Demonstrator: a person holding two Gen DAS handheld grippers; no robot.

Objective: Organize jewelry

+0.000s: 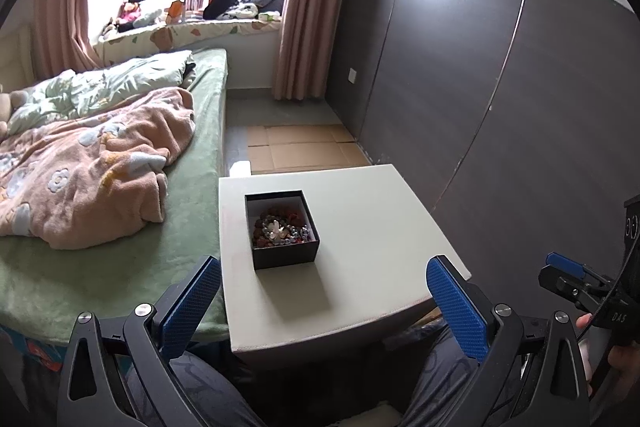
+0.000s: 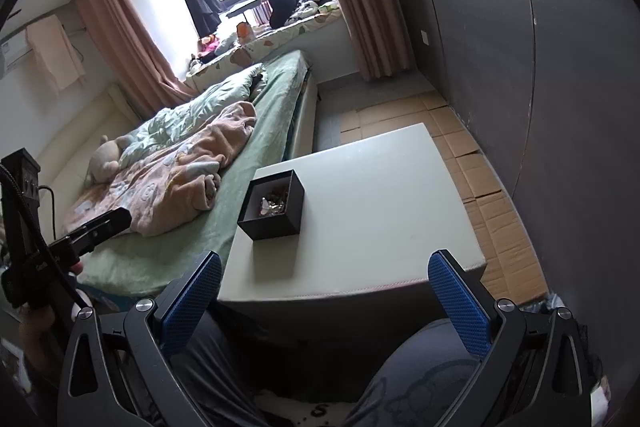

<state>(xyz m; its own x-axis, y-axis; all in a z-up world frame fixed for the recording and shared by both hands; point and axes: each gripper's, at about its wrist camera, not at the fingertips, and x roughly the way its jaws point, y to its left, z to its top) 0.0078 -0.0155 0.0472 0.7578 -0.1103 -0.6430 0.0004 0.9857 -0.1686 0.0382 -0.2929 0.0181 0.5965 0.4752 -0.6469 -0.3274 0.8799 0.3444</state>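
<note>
A small black open box stands on a pale square table, near its left side. Inside lies a heap of beaded jewelry in red, brown and silver. My left gripper is open, held back from the table's near edge, nothing between its blue pads. My right gripper is open too, also short of the near edge and empty. Each gripper shows at the edge of the other's view: the right gripper, the left gripper.
A bed with a green sheet and a pink blanket adjoins the table's left side. A dark panelled wall runs along the right. Flattened cardboard covers the floor beyond the table. The person's knees sit below the grippers.
</note>
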